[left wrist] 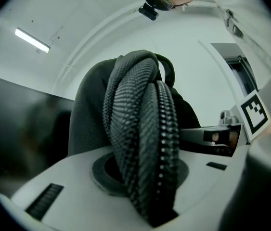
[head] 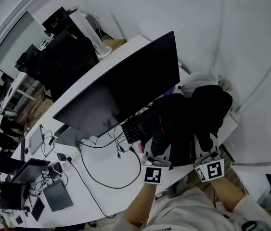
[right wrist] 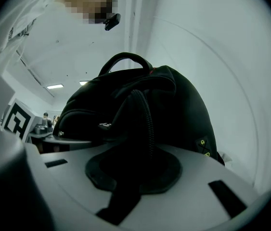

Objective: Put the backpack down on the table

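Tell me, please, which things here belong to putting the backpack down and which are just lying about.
In the job: backpack, its straps, table, left gripper, right gripper.
Lying about: monitor, keyboard, cables, laptop.

One black backpack [head: 188, 119], at the right of the one white surface [head: 101, 186]. Two straps, one at each tool: left strap [left wrist: 140, 129], right strap [right wrist: 142, 124]. Two tools, near: left tool [head: 158, 154], right tool [head: 205, 150]. Two marker cubes, one per tool: left cube [head: 154, 174], right cube [head: 211, 170]. One monitor [head: 125, 90], left of the backpack. One keyboard [head: 131, 129], between them.
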### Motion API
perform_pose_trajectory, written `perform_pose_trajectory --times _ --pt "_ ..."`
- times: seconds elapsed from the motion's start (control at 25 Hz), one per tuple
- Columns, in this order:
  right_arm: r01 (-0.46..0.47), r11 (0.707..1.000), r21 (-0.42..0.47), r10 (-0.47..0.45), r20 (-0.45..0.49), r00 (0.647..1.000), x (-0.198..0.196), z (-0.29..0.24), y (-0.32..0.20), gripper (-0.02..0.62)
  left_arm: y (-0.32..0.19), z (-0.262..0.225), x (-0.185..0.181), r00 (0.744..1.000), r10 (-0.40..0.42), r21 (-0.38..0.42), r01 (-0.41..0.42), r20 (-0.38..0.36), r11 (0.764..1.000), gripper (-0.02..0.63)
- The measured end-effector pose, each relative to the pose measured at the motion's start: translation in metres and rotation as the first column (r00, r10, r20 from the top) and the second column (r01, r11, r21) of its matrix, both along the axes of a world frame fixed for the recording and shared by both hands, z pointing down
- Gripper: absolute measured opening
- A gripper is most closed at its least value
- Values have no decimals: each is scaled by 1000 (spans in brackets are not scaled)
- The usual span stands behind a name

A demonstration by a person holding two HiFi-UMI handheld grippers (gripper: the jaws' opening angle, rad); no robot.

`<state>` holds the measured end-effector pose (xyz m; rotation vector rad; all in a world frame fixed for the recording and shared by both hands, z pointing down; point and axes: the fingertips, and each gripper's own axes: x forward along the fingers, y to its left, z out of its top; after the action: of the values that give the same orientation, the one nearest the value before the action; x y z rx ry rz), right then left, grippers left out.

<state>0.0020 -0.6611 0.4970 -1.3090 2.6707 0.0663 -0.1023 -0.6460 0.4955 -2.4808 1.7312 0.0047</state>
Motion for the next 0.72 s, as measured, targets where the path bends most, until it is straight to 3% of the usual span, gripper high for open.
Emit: perform_pose_trajectory --times 0.36,0.72 --pt "40 999 3 -40 14 999 2 3 6 49 6 3 -1 999 -33 5 33 18 999 83" --pt "41 999 11 -41 0 999 4 4 28 52 28 5 2 999 4 1 -4 46 1000 87"
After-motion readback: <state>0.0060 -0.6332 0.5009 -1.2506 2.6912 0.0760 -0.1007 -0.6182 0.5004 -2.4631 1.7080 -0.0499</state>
